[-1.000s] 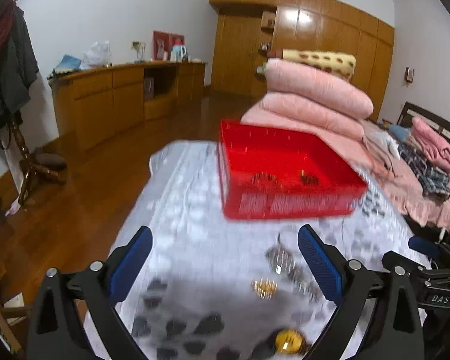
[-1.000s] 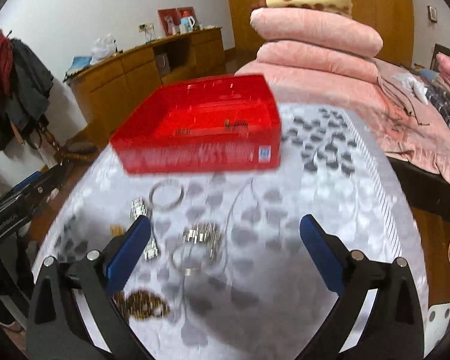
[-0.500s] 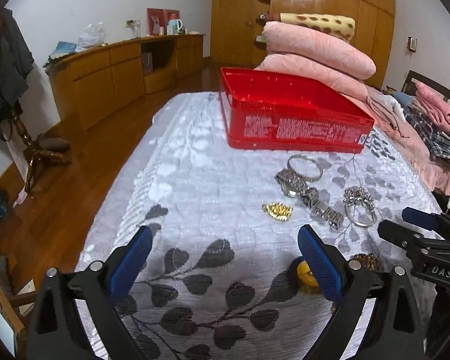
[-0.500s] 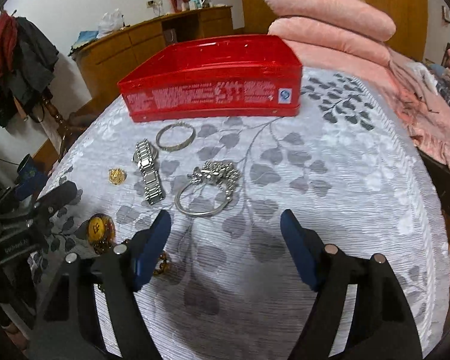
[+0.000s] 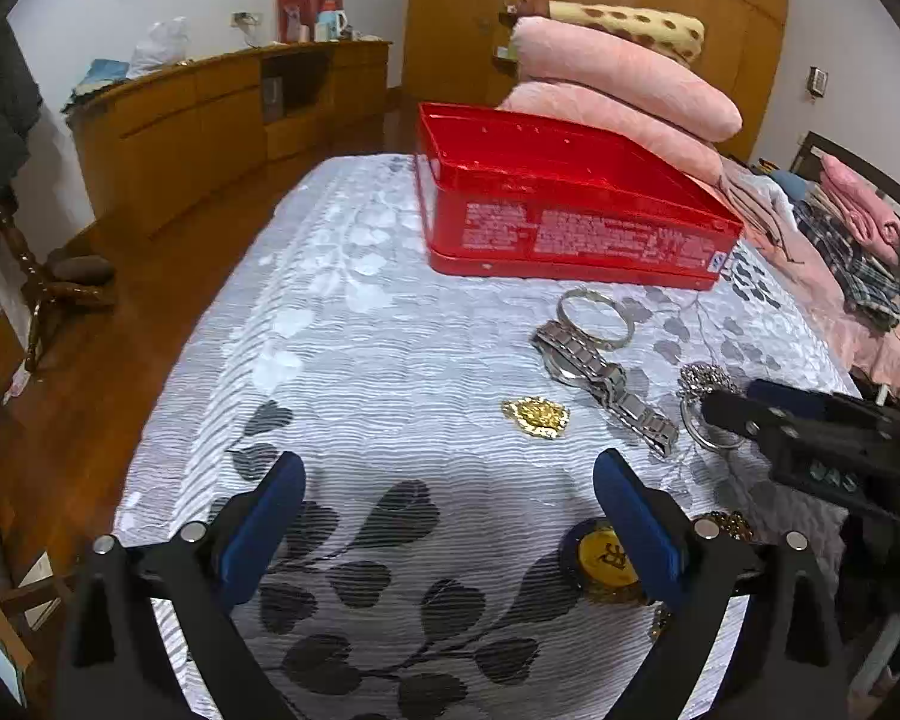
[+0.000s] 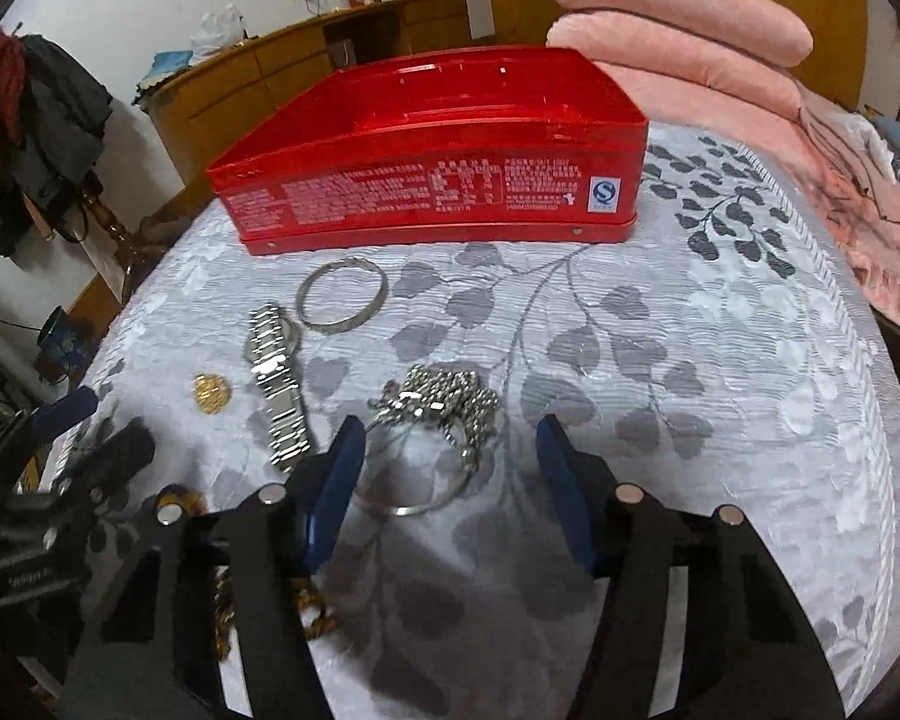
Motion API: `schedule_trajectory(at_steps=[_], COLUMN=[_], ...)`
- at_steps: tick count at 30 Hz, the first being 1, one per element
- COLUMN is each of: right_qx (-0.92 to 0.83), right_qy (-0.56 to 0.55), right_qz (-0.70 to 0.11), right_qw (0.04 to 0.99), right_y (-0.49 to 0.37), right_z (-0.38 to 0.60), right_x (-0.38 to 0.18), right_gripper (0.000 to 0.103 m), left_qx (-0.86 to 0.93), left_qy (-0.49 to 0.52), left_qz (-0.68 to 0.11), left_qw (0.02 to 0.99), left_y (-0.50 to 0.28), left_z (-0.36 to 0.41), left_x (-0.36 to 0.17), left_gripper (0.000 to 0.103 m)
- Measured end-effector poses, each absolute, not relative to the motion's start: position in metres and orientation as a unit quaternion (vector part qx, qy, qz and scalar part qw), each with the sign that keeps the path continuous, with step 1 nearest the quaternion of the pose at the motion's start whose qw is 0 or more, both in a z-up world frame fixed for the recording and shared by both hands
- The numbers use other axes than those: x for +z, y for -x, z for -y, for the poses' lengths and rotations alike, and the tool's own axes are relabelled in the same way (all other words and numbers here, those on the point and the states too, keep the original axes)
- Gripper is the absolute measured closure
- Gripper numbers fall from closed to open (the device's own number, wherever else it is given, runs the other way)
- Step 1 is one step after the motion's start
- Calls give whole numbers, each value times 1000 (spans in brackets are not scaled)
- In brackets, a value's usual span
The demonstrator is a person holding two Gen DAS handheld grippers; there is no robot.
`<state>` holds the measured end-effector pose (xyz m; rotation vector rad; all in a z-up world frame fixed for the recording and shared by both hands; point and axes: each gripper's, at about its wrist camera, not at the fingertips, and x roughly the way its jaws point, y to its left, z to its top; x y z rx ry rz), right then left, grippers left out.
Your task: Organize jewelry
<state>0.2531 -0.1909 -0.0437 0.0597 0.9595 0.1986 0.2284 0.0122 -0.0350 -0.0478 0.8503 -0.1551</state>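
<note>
A red box [image 5: 570,204] stands open on the leaf-patterned tablecloth [image 5: 354,324]; it also shows in the right wrist view [image 6: 432,180]. In front of it lie a silver bangle [image 6: 342,294], a steel watch [image 6: 279,378], a small gold piece [image 6: 211,393], and a silver chain heaped on a thin ring [image 6: 438,414]. A gold-and-blue medallion [image 5: 606,558] lies by my left gripper's right finger. My left gripper [image 5: 444,516] is open and empty. My right gripper [image 6: 450,468] is open, its fingers either side of the chain and ring, low over them.
Stacked pink quilts [image 5: 624,78] and folded clothes [image 5: 858,222] lie on a bed to the right. A wooden sideboard [image 5: 210,114] runs along the far wall. A gold chain [image 6: 312,612] lies under my right gripper. The table's left edge drops to a wooden floor [image 5: 90,360].
Both grippers have dropped lower and come closer to the table. My right gripper has narrowed somewhat and moved forward until its fingers flank the silver chain and ring.
</note>
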Motion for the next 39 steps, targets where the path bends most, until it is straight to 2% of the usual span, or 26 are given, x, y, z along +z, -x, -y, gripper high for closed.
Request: schedule_trajectory(at_steps=[2,6,10,14,19,21,23,34,39], right_qx=[95,102,107,115,119,121,123,127,127], right_qy=[-27,-12,-16,-40,-44,-46,-50,-59,-60], right_qz=[-461,-458,-454,-451,-448,-448,-448,-450,-438], right_qw=[882,883,885,884,885,885,884,882,888], right_y=[-259,-261,-260,-260,-260,-261,-262,-264,-260], right_z=[191,187,191,201,203,203,204,204,206], right_x=[-46,-46,-45,-44,-43,-44,-44,-46,-40], right_gripper=[48,72,84,88,90,90,90,86,92], left_qx=[-79,-83,-93,-91,-85,-91,-99,-113,-114], left_qy=[24,26,27,26,23,20,22,38,46], left_qz=[-415,-421,-430,-437,-435,-434,-435,-433,-426], left_qw=[906,903,898,895,896,896,895,893,896], left_y=[-230,-238,-246,-255,-260,-259,-259,-259,-257], left_z=[-10,-6,3,8,9,11,11,8,4], left_x=[-36,-37,-41,-44,-43,-43,-43,-43,-39], left_gripper=[9,9,22,33,63,67,77,78,79])
